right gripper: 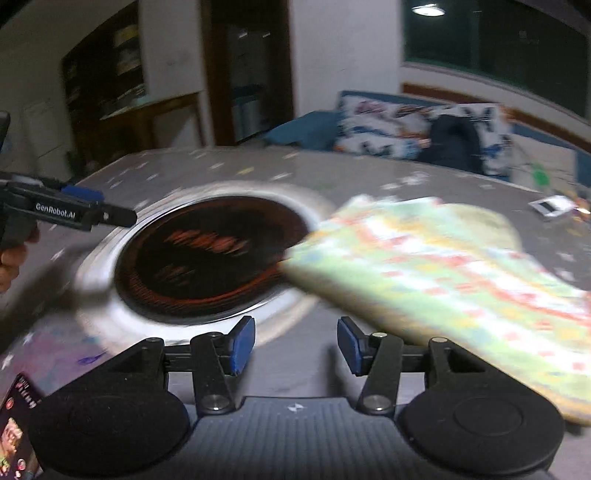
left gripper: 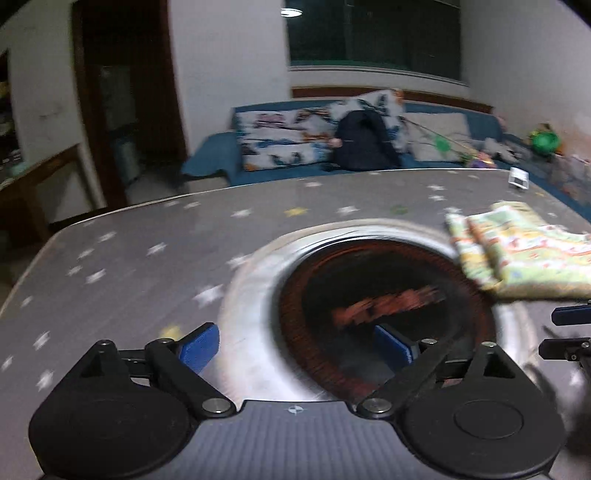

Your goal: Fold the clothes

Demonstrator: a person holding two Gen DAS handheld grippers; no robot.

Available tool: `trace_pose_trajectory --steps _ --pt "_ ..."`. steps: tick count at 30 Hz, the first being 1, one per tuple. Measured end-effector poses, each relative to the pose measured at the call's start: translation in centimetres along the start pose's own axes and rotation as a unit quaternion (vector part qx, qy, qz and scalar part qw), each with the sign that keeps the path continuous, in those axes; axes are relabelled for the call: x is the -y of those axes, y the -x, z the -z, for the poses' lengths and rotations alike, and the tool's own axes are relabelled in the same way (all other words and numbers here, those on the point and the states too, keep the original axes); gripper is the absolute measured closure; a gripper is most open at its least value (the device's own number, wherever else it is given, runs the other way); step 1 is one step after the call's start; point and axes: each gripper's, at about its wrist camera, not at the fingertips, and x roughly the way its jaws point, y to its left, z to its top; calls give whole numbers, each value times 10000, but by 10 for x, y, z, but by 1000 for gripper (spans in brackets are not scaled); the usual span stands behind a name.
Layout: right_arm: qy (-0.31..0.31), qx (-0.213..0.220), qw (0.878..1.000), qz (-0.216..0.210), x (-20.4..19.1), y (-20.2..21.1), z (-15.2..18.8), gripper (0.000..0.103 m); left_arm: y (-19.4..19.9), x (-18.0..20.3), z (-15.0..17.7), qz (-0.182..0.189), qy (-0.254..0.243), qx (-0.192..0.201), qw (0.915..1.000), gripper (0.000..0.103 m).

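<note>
The folded patterned cloth [right gripper: 443,273] is lying on the star-print desk [left gripper: 147,251], its edge overlapping the round dark hotplate [left gripper: 369,288]. Left tongs [left gripper: 295,347] are gaping wide, gripping nothing; right tongs [right gripper: 295,343] are standing half open, empty, beside the cloth.

Left tongs [left gripper: 295,349] wide apart, empty, over round burner [left gripper: 384,295]; folded patterned cloth [left gripper: 524,254] on starred counter [left gripper: 147,236] at right.

I'm in a home living room. A blue sofa [left gripper: 369,166] with patterned cushions [left gripper: 284,138] sits behind my star-printed table [left gripper: 147,240], under a dark window [left gripper: 373,33].
</note>
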Motion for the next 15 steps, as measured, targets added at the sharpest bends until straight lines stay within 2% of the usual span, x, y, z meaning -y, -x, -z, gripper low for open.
trace_pose_trajectory --steps 5,6,15 --pt "260 -94 9991 -328 -26 -19 1 50 10 -35 29 -331 223 -5 9992 6" --pt "300 -82 9989 -354 -29 -20 0 47 10 -38 32 -354 255 -11 9990 5" --pt "574 -60 9974 -422 -42 -35 -1 43 2 -57 49 -454 462 -75 9979 3"
